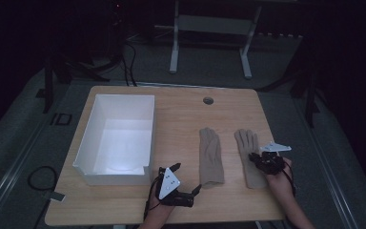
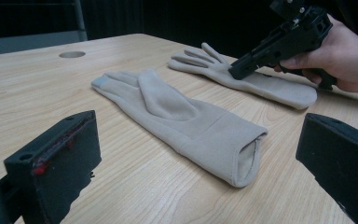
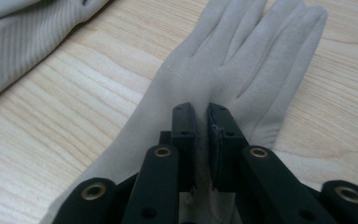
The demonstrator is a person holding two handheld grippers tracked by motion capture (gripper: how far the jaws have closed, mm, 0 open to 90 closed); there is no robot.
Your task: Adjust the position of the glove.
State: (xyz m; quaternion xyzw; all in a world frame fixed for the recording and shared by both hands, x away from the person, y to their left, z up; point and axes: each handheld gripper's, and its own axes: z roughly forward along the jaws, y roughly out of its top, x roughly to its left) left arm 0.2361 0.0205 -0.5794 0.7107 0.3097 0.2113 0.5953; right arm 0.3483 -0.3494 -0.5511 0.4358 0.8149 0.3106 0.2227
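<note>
Two beige gloves lie flat on the wooden table (image 1: 181, 114), fingers pointing away from me. My right gripper (image 1: 255, 156) (image 3: 201, 116) presses down on the palm of the right glove (image 1: 248, 143) (image 3: 242, 60), jaws shut with a small fold of its fabric pinched between them. The left gripper view also catches this gripper (image 2: 235, 72) on that glove (image 2: 279, 88). Near the front edge my left gripper (image 1: 196, 189) (image 2: 196, 158) rests low, jaws wide open and nothing between them. It faces the open cuff of the left glove (image 1: 211, 155) (image 2: 182, 121), a short way from it.
An open white box (image 1: 116, 138) stands on the left half of the table, close to my left hand. A round cable hole (image 1: 208, 100) sits near the back edge. The left glove's edge (image 3: 23, 32) lies beside the pinched glove.
</note>
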